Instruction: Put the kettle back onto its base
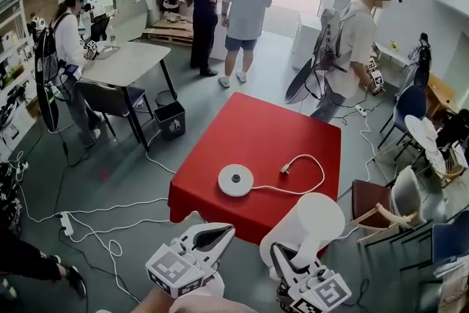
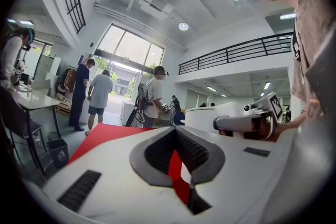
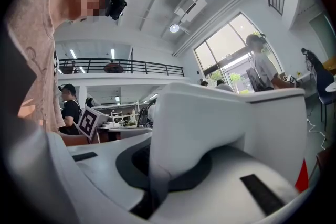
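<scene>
Kettle is off its base, in the air at the near edge of the red tabletop, roughly upright. It is near-right of the base and well apart from it.

Right gripper: jaws pinched on the kettle's handle. The white handle runs down between the dark pads and the body fills the frame just past them.

Left gripper: jaw tips pressed together, nothing caught. Only red tabletop shows through the hollow between the pads. It hangs beside the kettle on the left, not touching it.

Base: white disc, flat on the tabletop toward its near-left part, nothing on it. The cord loops off to the right and curls back. The plug lies loose on the red surface just right of the base.

Containers:
- kettle: white top surface only, so I can't tell if there's anything inside
- black bin on the floor beside the grey desk, left of the tabletop: open top, inside too dark to read

Several people stand around the far side of the room, none at the tabletop.
</scene>
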Demonstrator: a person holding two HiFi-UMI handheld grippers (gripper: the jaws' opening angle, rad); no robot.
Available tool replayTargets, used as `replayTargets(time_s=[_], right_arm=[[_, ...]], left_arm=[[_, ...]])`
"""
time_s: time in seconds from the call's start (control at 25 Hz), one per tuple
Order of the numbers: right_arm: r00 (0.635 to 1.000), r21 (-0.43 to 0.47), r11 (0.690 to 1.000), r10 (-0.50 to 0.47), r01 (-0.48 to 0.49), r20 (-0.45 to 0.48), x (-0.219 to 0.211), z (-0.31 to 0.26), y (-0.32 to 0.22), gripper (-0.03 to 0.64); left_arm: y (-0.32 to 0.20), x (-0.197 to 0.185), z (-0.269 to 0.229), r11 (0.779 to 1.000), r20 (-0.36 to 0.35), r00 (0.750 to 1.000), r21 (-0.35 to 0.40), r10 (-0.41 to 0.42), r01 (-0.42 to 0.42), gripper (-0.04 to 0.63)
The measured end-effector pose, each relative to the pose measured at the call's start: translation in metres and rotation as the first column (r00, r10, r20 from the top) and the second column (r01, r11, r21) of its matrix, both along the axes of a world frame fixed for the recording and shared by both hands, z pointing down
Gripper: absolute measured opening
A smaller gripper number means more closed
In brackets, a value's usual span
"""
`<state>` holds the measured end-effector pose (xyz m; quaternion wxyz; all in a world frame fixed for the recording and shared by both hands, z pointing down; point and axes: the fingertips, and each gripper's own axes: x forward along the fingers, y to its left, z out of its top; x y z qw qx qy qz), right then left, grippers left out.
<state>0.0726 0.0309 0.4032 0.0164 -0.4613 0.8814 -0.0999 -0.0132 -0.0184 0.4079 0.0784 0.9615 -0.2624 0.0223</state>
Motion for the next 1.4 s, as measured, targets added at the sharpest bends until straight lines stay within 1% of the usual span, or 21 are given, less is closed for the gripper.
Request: replayTargets(time_s=[0.08,0.16,0.24,0.36,0.6,0.68,0.76,0.88,1.08,1.28,1.4], right_arm=[[1.000,-0.005,1.000,0.004,-0.004,0.002,0.003,0.000,-0.016,0.020],[1.000,-0.009,1.000,0.008,-0.008,0.002,0.004,-0.001,-0.032,0.020],[1.000,-0.010,1.000,0.012,-0.012,0.002,0.001,-0.003,-0.047,0.020],[1.000,-0.012,1.000,0.017,-0.017,0.009,-0.004,-0.005,-0.064,0.020],[0.999,-0.024,0.999,0.044,-0.043,0.031,-0.006,-0.008,-0.099,0.020],[0.997,-0.017,0.998,0.058,-0.057,0.044,-0.008,-0.010,-0.111,0.020],[0.995,-0.005,0.997,0.079,-0.078,0.065,-0.010,-0.015,-0.125,0.020],[0.992,-0.005,0.995,0.102,-0.102,0.074,-0.012,-0.016,-0.142,0.020],[0.989,0.002,0.991,0.131,-0.132,0.060,-0.015,-0.015,-0.158,0.020],[0.988,-0.011,0.990,0.142,-0.142,0.065,-0.017,-0.012,-0.173,0.020],[0.989,-0.014,0.991,0.133,-0.132,0.065,-0.015,-0.014,-0.180,0.020]], left_arm=[[-0.017,0.003,0.000,1.000,0.002,1.000,0.010,0.004,-0.004,-0.014],[-0.032,0.004,-0.003,1.000,0.007,1.000,-0.002,0.009,-0.009,-0.014],[-0.047,0.001,-0.004,1.000,0.009,1.000,-0.012,0.010,-0.010,-0.014],[-0.066,-0.004,-0.003,1.000,0.021,1.000,-0.002,0.017,-0.017,-0.014],[-0.093,0.000,-0.011,0.997,0.038,0.996,-0.028,0.077,-0.076,-0.014],[-0.103,-0.002,-0.011,0.996,0.040,0.995,-0.017,0.093,-0.093,-0.014],[-0.115,-0.007,-0.009,0.995,0.039,0.994,-0.011,0.099,-0.099,-0.014],[-0.131,-0.013,-0.003,0.993,0.029,0.994,-0.034,0.110,-0.109,-0.014],[-0.142,-0.013,0.001,0.987,0.029,0.987,-0.044,0.157,-0.156,-0.014],[-0.157,-0.012,0.002,0.985,0.010,0.986,-0.051,0.166,-0.165,-0.014],[-0.162,-0.008,-0.003,0.984,0.011,0.985,-0.058,0.172,-0.171,-0.014]])
